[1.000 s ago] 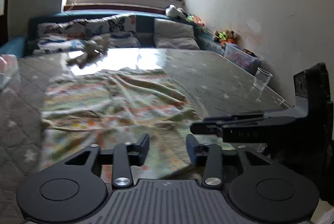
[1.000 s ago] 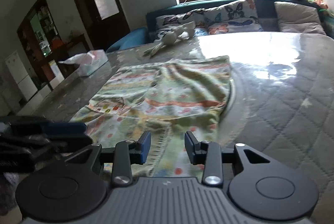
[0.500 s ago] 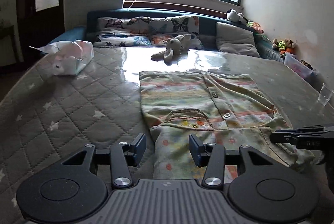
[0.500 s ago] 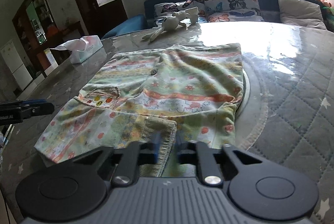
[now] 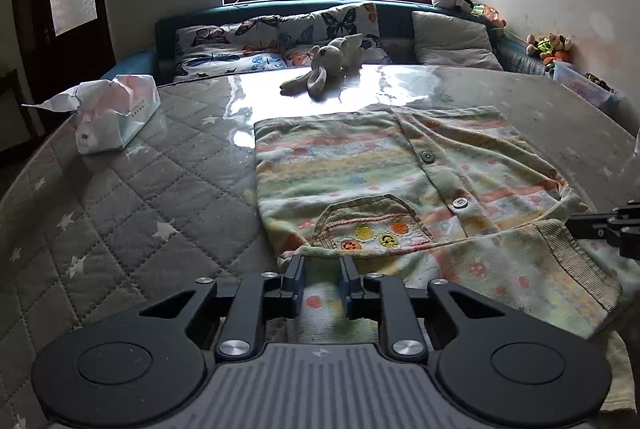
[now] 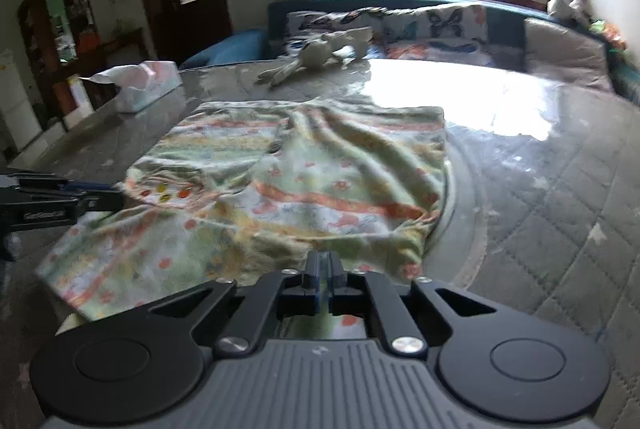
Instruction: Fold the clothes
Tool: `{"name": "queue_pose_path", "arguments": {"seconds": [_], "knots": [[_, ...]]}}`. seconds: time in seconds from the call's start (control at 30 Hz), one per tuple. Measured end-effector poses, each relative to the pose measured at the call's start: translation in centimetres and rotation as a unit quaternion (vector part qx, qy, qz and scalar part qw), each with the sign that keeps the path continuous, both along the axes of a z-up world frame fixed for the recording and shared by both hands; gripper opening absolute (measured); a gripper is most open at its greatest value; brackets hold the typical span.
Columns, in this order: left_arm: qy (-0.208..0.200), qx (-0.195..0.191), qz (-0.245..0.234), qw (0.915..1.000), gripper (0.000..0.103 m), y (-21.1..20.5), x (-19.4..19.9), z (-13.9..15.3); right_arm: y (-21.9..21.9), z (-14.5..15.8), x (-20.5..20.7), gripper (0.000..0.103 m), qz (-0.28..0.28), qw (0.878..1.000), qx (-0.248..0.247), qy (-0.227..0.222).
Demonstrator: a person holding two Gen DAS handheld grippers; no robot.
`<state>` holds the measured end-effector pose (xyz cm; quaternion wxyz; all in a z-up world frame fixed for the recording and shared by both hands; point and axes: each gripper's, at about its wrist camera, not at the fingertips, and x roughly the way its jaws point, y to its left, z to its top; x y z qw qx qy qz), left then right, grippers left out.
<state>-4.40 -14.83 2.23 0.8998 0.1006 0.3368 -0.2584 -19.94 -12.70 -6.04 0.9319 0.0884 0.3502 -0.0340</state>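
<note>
Cloth lies spread ahead of both sets of jaws: one pale green button-front garment [image 5: 400, 189] with orange and yellow stripes, flat on the quilted grey star-print table cover [image 5: 120, 209] under a glossy clear sheet. Two buttons show on its placket, and one ribbed pocket with four embroidered dots sits just beyond the left gripper [image 5: 320, 283]. That gripper's jaws are closing, a narrow gap left, with the garment's near hem between them; whether the pads press it yet I cannot tell. The right gripper [image 6: 323, 275] has its jaws pinched together on the garment's near edge, which bunches up just ahead of them. Each gripper shows at the side edge of the other's view, and the white lettering on the left one's side is too blurred to read.

Left of the left jaws stands one white tissue pack [image 5: 116, 117], its small printed label illegible. Straight beyond the garment lies one grey plush rabbit [image 5: 324, 69], then butterfly-print pillows [image 5: 248, 45] and one plain grey cushion [image 5: 452, 39] under the window.
</note>
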Motion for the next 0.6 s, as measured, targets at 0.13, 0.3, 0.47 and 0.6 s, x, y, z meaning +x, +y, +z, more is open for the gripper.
{"name": "queue_pose_path", "arguments": {"seconds": [0.13,0.3,0.47,0.6], "knots": [[0.000,0.002,0.001,1.0000,0.021,0.1,0.2,-0.1,-0.6,0.4,-0.5,0.008,-0.010,0.999,0.029,-0.021],[0.000,0.003,0.002,1.0000,0.023,0.0,0.3,-0.1,-1.1,0.3,0.0,0.013,-0.016,0.997,0.065,-0.026],[0.001,0.000,0.006,1.0000,0.023,0.1,0.4,-0.2,-0.4,-1.2,0.9,0.014,-0.003,0.998,0.066,0.000],[-0.001,-0.001,0.011,0.9999,0.023,0.3,0.4,-0.2,0.1,-0.7,0.7,0.006,-0.001,0.999,0.051,-0.013]]}}
